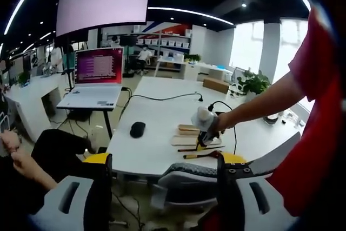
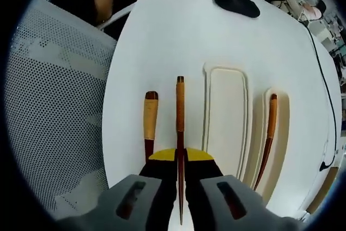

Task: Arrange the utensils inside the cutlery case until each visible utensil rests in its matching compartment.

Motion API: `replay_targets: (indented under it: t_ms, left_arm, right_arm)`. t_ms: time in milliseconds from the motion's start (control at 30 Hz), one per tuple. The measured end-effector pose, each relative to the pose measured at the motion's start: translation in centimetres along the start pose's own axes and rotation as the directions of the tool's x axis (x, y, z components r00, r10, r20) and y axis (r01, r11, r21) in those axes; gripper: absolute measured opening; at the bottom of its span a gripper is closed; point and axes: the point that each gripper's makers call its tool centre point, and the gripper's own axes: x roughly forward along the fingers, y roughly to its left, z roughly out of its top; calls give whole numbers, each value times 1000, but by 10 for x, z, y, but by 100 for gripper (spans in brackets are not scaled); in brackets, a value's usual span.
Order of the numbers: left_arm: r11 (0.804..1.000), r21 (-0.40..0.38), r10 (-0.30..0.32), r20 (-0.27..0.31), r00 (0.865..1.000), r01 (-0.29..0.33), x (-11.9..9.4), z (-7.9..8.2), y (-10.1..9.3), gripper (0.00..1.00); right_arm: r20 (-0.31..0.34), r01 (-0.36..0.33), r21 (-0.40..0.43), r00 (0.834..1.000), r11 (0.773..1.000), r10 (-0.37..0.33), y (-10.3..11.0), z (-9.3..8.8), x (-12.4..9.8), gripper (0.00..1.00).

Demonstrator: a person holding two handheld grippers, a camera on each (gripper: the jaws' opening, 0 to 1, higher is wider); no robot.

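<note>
Now the right gripper [image 2: 180, 166] fingers pinch a slim brown, tan-wrapped utensil [image 2: 180, 117]; left fingers wide.

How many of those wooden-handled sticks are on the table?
3. One is pinched in the right gripper, one lies on the table just left of it, and one rests in the case's far-right compartment. The gripper may hide more.
</note>
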Motion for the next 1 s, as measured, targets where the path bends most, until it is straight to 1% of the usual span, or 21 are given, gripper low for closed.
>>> replay_targets:
  t_ms: [67,167,233,367,467,533,567,633,667,700,733,800,833,867,900,933,1000]
  left_arm:
    - [1000,27,-15,-10,1000,15,0,2,-6,81]
    - [999,31,-21,-8,1000,22,-2,4,-7,81]
    - [999,23,-23,-10,1000,24,-2,4,-7,81]
    - [998,47,-32,-10,999,33,-2,9,-12,81]
    - [997,64,-34,-3,999,34,-3,14,-14,81]
    - [998,58,-33,5,999,33,-3,14,-15,81]
    - [998,53,-36,3,999,35,-2,13,-15,81]
    - [998,54,-38,-7,999,38,3,16,-15,82]
    - [998,51,-46,1,999,46,4,22,-14,82]
    - [996,56,-78,57,995,74,8,41,-16,84]
    - [995,51,-86,42,995,84,11,50,-14,85]
    - [993,73,-96,42,994,93,14,63,-16,88]
    - [989,118,-95,79,992,85,15,77,-16,88]
    - [987,133,-100,100,990,86,15,83,-18,88]
    - [989,117,-106,92,990,95,15,85,-21,88]
    - [988,111,-114,92,989,103,16,86,-23,88]
    - [987,108,-131,109,985,119,17,88,-28,89]
  right_arm:
    - [5,-30,45,1000,999,30,2,1,-1,1]
    - [-10,-29,15,1000,999,29,3,2,-1,0]
    - [-16,-16,7,1000,1000,16,2,1,0,0]
    - [-16,-2,-22,1000,1000,2,4,2,-2,0]
    - [0,10,-23,1000,1000,-10,5,1,-2,0]
    - [18,22,-15,1000,1000,-21,4,1,-2,0]
    - [24,26,-6,999,1000,-26,4,1,-2,1]
    - [33,27,-3,999,1000,-27,3,1,-1,1]
    - [34,26,-4,999,1000,-26,2,1,0,1]
    - [37,22,-3,999,1000,-21,0,1,1,1]
    - [37,15,4,999,1000,-15,-2,1,1,1]
    - [36,13,5,999,1000,-13,1,1,1,1]
    - [32,13,5,999,1000,-14,2,2,0,1]
    - [28,16,9,999,1000,-17,2,2,0,1]
    - [23,24,22,999,999,-24,3,2,0,1]
    - [23,30,15,999,999,-30,6,3,-1,1]
    - [20,35,-2,999,999,-34,8,3,-3,1]
